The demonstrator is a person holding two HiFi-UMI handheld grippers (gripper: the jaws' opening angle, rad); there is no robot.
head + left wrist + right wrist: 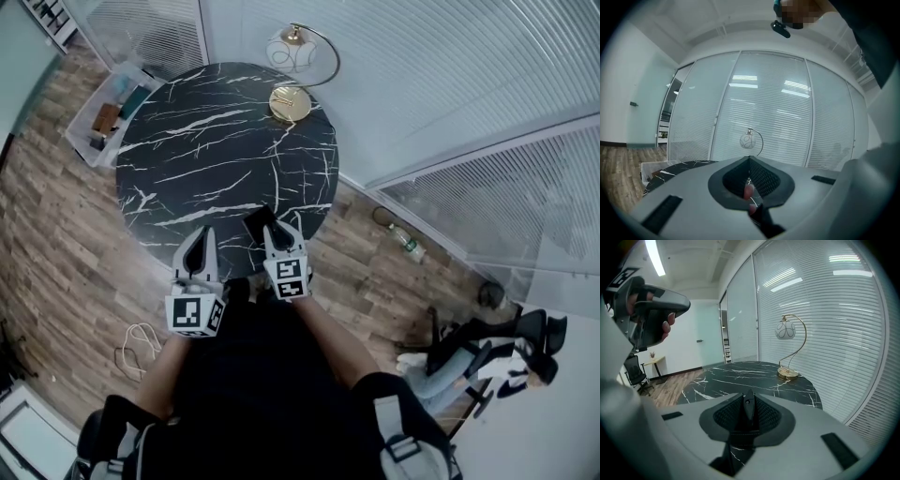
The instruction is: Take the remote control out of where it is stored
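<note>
Remote control (260, 223) between right gripper's (748, 400) jaws

A round black marble tabletop (187, 159) is standing on brown plank floor (56, 244); a gold arc lamp (290, 103) is sitting at its far edge, near slatted glass walls (450, 84).

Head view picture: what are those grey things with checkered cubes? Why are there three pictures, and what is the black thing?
Those are grippers: tools a person holds, one in each hand, each ending in two jaws. The head view comes from a camera on the person's head, looking down. The other two come from cameras riding on each gripper, looking along its jaws. Below is a round black marble table with a gold lamp on it. The right gripper pinches a flat black remote control. The left gripper has its jaws together, holding nothing I can make out.
</note>
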